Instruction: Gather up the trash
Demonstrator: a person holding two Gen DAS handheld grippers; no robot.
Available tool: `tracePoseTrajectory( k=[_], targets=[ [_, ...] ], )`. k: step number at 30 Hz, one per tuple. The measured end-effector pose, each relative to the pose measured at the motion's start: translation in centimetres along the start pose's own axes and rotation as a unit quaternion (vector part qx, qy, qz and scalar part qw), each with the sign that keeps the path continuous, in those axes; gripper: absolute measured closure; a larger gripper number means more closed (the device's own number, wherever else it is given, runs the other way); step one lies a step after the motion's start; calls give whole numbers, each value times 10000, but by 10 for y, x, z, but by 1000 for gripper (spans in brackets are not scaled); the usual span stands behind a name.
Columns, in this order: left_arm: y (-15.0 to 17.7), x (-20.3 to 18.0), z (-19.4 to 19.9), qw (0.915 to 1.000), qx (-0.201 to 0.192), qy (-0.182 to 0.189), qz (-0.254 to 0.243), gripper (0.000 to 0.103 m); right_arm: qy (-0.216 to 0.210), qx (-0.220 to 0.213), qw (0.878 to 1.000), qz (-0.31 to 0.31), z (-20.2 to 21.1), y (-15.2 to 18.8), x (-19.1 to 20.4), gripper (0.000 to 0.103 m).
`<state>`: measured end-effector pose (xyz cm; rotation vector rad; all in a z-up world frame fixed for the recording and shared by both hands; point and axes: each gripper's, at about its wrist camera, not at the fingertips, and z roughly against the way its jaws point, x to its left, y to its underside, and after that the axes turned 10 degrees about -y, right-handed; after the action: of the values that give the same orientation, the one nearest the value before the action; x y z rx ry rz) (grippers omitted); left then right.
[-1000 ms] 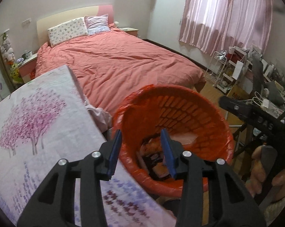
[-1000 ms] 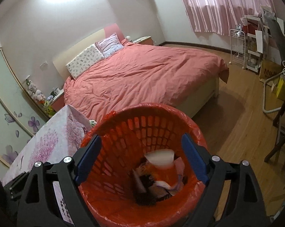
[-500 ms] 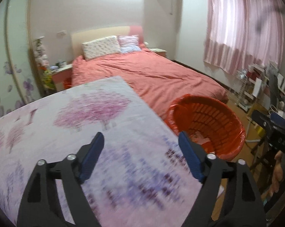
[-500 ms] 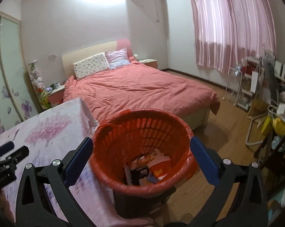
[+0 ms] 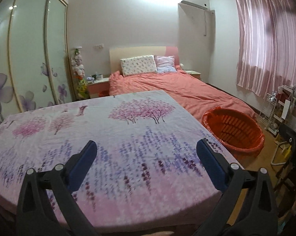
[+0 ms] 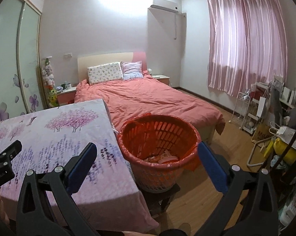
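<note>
Right wrist view: red basket (image 6: 157, 147) stands just right of the flowered table (image 6: 49, 137), trash (image 6: 161, 158) lying inside.
Right gripper (image 6: 147, 158): jaws wide apart, nothing between.
Left gripper (image 5: 147, 157): jaws just opened wide, empty, over the table.
Far side: pink bed (image 6: 148, 102).

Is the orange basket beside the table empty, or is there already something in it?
Not empty. In the right wrist view the orange basket holds some wrappers and a cup at its bottom, well below the rim. It stands upright.
</note>
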<state>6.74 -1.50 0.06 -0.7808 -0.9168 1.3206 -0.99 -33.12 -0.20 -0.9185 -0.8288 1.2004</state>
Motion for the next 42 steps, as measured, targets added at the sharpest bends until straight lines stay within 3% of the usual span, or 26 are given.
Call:
tracePoseTrajectory(
  k=[8, 17, 32, 42],
  targets=[
    [11, 7, 30, 9996, -166, -88, 201, 4, 294, -223, 9993, -56, 21, 12, 15, 2],
    [25, 11, 40, 9991, -7, -278, 322, 4, 523, -159, 9985, -53, 26, 25, 31, 2],
    [33, 17, 46, 9979, 84, -442, 464, 4, 625, 11, 9979, -162, 33, 35, 33, 2],
    [36, 22, 42, 9969, 267, -509, 539, 4, 444, 205, 9986, -203, 33, 38, 36, 2]
  ],
)
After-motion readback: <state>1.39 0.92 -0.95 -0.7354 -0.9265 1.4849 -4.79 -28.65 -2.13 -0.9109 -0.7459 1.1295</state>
